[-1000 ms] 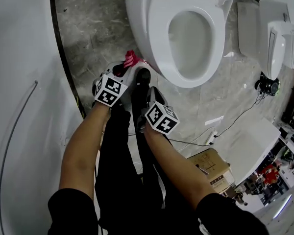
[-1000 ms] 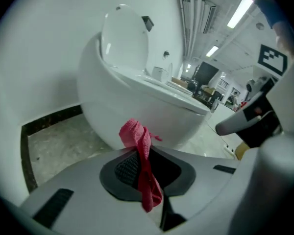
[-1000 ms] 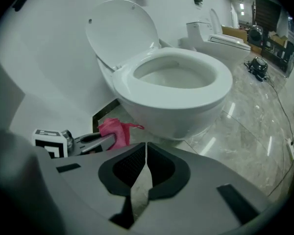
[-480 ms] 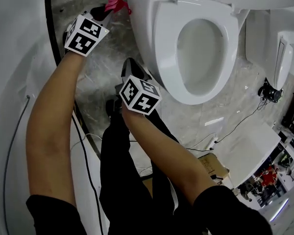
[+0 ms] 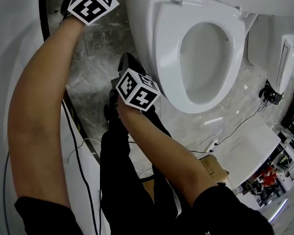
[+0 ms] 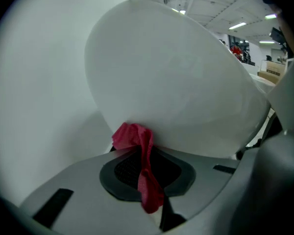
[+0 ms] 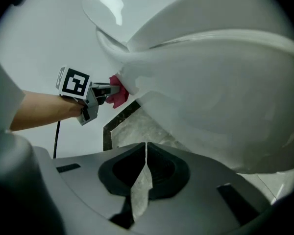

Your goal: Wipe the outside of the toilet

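Since a second ago, the left tongs have travelled from near the person's feet up along the toilet toward its rear, and they pinch a red cloth pressed against the white outer wall. Right tongs hang closed and empty beside the bowl. Its long axis runs from the hinge, at the top of the head view, to the front rim, which points at the person.
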Motion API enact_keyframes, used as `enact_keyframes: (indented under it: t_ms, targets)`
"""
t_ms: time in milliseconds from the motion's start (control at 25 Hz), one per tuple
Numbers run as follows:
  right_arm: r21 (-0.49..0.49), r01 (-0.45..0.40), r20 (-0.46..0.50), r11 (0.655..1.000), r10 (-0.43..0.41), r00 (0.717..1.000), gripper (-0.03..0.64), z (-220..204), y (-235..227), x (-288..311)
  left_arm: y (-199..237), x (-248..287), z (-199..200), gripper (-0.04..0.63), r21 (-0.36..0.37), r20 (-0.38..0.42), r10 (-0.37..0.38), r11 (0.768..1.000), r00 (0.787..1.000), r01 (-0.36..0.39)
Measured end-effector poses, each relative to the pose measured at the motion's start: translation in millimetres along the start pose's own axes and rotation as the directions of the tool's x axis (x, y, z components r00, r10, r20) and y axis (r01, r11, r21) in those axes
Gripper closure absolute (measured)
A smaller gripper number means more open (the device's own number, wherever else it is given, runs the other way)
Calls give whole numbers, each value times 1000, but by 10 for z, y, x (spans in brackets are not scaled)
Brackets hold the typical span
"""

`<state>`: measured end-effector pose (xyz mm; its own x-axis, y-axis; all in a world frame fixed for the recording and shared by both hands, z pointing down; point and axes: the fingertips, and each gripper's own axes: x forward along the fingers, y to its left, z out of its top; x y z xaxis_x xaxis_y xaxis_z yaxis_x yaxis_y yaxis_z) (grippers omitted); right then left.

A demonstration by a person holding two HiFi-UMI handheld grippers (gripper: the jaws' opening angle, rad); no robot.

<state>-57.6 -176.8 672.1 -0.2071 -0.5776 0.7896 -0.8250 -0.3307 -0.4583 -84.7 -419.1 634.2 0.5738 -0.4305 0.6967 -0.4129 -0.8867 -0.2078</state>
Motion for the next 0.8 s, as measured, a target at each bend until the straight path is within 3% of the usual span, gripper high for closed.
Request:
enact_keyframes:
  t_ms: [80, 360, 800]
  targets:
    - [12, 5, -8, 1000, -5, 1000, 579, -49, -33, -20, -52, 58, 40, 541, 45, -13, -15, 999, 1000, 16]
    - [37, 44, -22, 998, -43, 999, 579, -175, -293, -178, -415, 39, -109, 543, 55, -69, -60, 996, 996, 64]
    - [57, 139, -20, 989, -138, 990, 578, -554, -1010, -742, -1513, -170, -230, 543, -69, -35, -99, 993, 994, 97]
